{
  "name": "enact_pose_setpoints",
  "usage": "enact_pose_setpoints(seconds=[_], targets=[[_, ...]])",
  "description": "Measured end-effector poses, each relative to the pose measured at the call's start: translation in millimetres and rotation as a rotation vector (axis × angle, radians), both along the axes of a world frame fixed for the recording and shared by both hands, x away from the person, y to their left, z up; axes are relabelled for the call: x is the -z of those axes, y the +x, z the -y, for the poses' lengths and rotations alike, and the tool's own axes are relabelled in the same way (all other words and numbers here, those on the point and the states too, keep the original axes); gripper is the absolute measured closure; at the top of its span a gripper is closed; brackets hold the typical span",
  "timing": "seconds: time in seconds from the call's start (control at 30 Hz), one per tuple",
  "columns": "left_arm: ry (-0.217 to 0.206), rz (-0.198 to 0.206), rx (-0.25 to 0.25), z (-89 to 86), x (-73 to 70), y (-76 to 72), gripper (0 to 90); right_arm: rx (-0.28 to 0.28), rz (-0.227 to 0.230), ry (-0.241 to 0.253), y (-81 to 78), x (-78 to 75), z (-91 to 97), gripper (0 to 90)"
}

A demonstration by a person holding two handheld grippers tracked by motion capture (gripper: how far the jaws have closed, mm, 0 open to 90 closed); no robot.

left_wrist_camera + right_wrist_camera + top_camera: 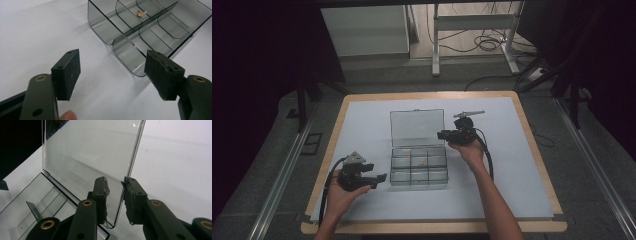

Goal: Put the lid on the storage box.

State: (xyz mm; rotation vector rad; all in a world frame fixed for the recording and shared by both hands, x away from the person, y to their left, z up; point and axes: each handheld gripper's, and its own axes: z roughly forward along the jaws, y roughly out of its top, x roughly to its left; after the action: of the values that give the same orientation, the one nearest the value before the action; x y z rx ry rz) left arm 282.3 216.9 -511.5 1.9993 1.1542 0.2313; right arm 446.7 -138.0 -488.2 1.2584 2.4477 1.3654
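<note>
Left gripper (379,178) sits at lower left of the high view, jaws wide apart, nothing between them. In its own view the box (130,53) is just past the pads (68,72), upper right of frame. You're parked at the box's near left corner, probably to brace it if it slides; not touching yet.

Box (398,170) sits mid-frame on the white table (522,185), tray open toward you. One small brass part (140,13) lies in a middle compartment; the other cells look bare.

Right gripper (443,135) is right of centre in the high view, at the lid's right edge. In its view the jaws straddle the lower edge of the clear lid (87,157), nearly together, but there's a sliver of gap on both sides, so I can't tell if the pads bite yet. Lid stands upright off its hinge. Grip near the edge gives you leverage to swing it, likely down to close. Go slow: thin clear plastic can slip.
</note>
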Motion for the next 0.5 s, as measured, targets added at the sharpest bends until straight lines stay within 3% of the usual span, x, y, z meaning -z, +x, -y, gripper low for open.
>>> enact_pose_setpoints(seconds=[0.5], targets=[[-0.001, 0.006, 0.0, 0.1, -1.6, -0.8, 29.9, 0.002, 0.011, -0.003, -2.9, -1.9, -0.1, 72.7]])
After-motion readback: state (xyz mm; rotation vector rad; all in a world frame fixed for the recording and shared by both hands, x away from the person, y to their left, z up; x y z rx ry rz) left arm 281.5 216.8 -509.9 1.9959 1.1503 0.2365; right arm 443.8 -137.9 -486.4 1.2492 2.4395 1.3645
